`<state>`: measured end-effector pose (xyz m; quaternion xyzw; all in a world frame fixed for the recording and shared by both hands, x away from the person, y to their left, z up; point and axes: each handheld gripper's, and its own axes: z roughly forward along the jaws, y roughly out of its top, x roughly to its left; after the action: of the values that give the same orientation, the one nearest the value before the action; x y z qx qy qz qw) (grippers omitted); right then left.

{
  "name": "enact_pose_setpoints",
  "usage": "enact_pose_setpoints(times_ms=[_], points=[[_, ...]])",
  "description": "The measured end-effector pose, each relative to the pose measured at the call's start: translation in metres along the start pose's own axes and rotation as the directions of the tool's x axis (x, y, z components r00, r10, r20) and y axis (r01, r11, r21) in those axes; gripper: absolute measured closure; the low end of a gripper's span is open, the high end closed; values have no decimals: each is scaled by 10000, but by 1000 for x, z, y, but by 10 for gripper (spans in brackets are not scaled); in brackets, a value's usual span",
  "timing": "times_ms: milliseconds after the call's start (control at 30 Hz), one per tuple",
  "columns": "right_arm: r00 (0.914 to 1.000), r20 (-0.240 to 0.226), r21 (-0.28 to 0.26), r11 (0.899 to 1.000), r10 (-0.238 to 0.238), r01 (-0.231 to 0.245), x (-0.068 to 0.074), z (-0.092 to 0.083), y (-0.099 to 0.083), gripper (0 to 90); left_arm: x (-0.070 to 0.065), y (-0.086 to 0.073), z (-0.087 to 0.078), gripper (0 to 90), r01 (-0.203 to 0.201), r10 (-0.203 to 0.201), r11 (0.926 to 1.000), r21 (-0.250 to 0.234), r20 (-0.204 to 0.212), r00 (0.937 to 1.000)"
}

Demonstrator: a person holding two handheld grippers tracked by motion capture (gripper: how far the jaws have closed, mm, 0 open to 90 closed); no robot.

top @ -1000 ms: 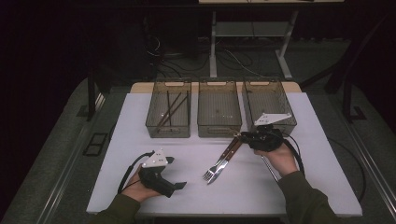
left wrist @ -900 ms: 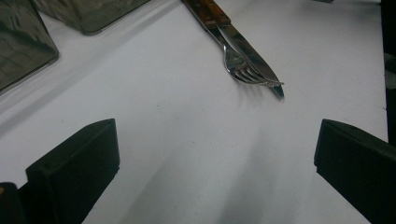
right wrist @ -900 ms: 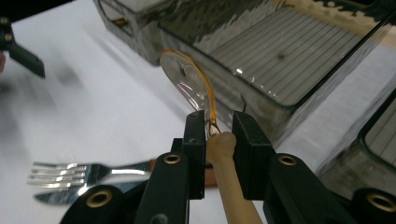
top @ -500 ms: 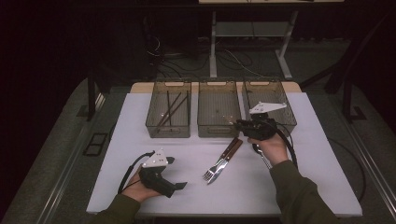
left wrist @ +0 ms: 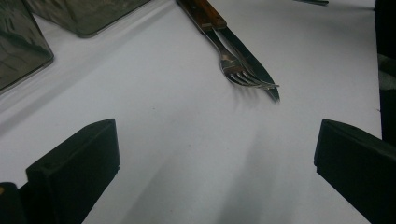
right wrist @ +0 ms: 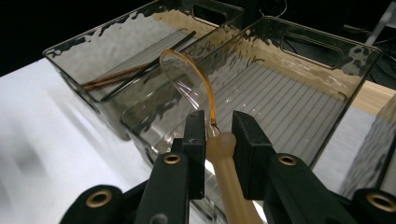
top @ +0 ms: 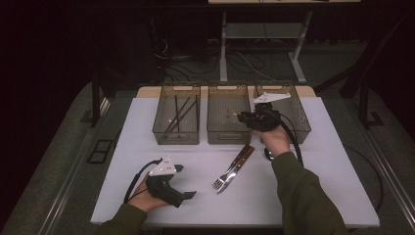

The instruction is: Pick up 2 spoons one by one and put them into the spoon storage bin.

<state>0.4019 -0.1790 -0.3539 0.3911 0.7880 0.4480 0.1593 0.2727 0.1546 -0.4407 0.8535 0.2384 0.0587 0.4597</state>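
Note:
My right gripper (right wrist: 218,123) is shut on the cream handle of a spoon (right wrist: 187,84) with a clear amber bowl. It holds the spoon over the near rim of the middle bin (right wrist: 299,100). From above, the right gripper (top: 243,117) hangs between the middle bin (top: 227,132) and the right bin (top: 298,125). A fork (top: 227,177) and a wood-handled knife (top: 241,157) lie side by side on the white table. My left gripper (top: 188,196) rests at the front left, open, with its jaws pointing toward the fork (left wrist: 236,70) and the knife (left wrist: 254,63).
Three clear smoky bins stand in a row at the table's far edge. The left bin (top: 164,129) holds dark chopsticks (top: 178,115); these chopsticks (right wrist: 121,74) show in the right gripper view too. The white tabletop (top: 323,166) extends to the right.
My right gripper has carried the spoon up and away from the knife's far end toward the middle bin. The left gripper has stayed in place.

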Motion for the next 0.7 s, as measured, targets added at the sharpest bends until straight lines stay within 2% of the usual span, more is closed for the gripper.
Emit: enact_pose_setpoints(times_ms=[133,333,567,700], points=[[9998,-62,15,9998,201,-201,0,9,6,755,-1,0,0,0,48,-48,10000,-40,25,10000],[9998,-31,168,9997,191,-190,1,23,11,755,-1,0,0,0,46,-46,10000,-54,46,10000],[9997,116,459,9987,220,-225,-3,41,15,753,0,1,0,0,-60,61,10000,-45,62,10000],[9994,121,832,9960,326,-335,-4,51,15,753,-1,1,0,0,-89,89,10000,5,95,9999]])
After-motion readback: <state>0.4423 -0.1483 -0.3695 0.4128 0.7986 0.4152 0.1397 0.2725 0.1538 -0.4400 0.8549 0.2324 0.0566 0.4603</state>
